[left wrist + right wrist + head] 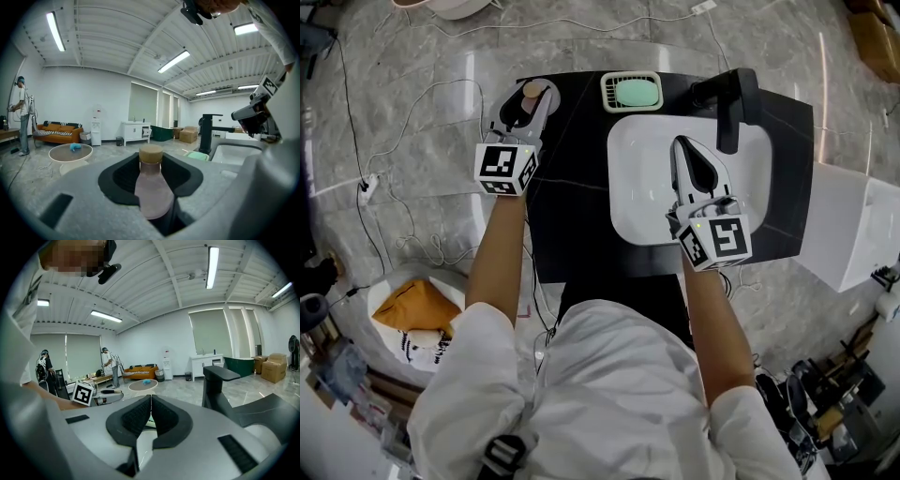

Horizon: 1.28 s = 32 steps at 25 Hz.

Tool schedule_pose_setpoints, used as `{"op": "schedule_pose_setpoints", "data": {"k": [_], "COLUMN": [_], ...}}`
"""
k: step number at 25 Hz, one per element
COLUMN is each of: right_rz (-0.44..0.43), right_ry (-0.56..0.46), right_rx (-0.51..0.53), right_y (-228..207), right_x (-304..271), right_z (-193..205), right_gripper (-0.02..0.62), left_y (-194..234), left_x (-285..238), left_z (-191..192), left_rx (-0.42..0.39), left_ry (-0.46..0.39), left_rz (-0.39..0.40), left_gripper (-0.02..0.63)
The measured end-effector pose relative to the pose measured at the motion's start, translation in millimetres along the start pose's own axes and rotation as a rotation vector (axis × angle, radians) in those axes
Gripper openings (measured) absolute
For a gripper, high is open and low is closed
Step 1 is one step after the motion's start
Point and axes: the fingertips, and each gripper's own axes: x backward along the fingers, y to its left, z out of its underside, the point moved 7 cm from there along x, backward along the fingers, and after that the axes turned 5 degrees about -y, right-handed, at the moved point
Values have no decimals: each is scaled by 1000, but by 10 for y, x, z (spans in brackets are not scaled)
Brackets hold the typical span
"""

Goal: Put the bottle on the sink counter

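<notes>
A pale pink bottle with a tan cap stands upright between the jaws of my left gripper, whose pads press its sides. In the head view this left gripper is over the far left corner of the black sink counter. I cannot tell whether the bottle's base touches the counter. My right gripper hangs over the white basin, its jaws shut together on nothing. In its own view the right gripper points past the basin.
A black faucet rises at the basin's far right. A green soap dish sits at the counter's back edge. Cables trail on the marble floor to the left; a white box stands right of the counter.
</notes>
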Motion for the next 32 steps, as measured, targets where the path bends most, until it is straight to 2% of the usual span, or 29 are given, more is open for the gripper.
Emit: {"op": "schedule_pose_setpoints", "data": {"k": [7,12,21,26,32], "right_rz": [6,1,-24,-54,-96], "right_ry": [-2,-6,-24,-39,-74], "right_rx": [-11,-12,20,55,53], "right_y": [20,82,183,174,148], "right_x": [-17,-15,53,189,485], "right_z": [16,-3,-152,-281,-374], "right_gripper": [15,15,15,15,15], "left_y": [-15,-19,2,-230,-700], "left_x": [-5,0,374,723,1186], "left_z": [9,11,-61,-236,-703], "left_rx": [-34,-45,-6,34,90], "left_ry": [7,44,72,54,-24], "left_rz": [11,20,-33,-90,-138], "left_gripper": [152,161,173,142,103]}}
